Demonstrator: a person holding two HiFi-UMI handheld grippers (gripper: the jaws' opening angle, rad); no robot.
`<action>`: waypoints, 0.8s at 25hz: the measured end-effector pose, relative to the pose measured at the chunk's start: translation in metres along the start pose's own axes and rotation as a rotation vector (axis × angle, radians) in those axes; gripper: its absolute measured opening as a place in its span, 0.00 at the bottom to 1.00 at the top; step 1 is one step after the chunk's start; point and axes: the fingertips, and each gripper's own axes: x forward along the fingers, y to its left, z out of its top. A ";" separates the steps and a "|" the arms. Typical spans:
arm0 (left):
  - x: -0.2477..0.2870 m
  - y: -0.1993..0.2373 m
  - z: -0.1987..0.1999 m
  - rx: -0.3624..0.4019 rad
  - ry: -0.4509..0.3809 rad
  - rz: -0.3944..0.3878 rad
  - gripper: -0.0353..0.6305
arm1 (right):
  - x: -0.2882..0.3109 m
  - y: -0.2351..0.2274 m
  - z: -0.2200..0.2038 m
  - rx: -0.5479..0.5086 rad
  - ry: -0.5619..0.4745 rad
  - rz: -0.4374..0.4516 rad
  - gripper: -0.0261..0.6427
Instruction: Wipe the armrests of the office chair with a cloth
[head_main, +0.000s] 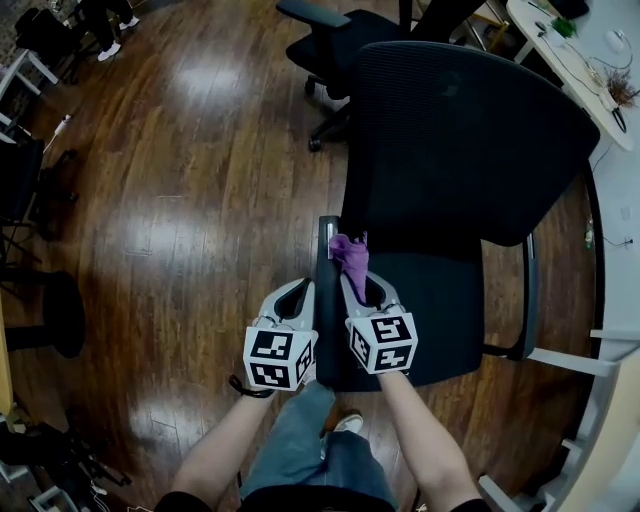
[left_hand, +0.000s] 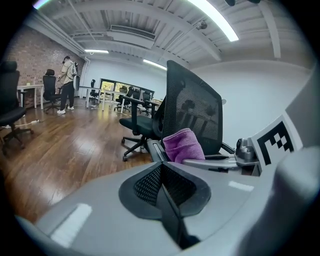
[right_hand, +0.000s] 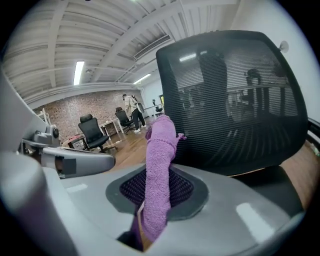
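The purple cloth (head_main: 349, 258) is pinched between the closed jaws of the right gripper (head_main: 354, 278) as a long strip running forward out of them. Its bunched end rests on the armrest (head_main: 327, 240), close to the back of the chair (head_main: 470, 150). The armrest's long axis points straight away from the person, and the left gripper (head_main: 299, 290), jaws pressed together on nothing, sits just to its left.

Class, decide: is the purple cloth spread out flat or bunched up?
Bunched up. The purple terry cloth stands as a narrow folded strip, pinched between the shut jaws of the right gripper.
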 end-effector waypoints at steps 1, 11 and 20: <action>0.003 0.001 0.001 -0.001 0.001 -0.003 0.06 | 0.004 -0.003 0.001 0.003 0.003 -0.006 0.15; -0.001 0.013 0.018 -0.013 -0.008 0.020 0.06 | 0.010 0.001 0.026 -0.040 -0.021 -0.015 0.15; -0.042 0.016 0.039 -0.007 -0.064 0.127 0.06 | -0.006 0.059 0.068 -0.051 -0.103 0.100 0.15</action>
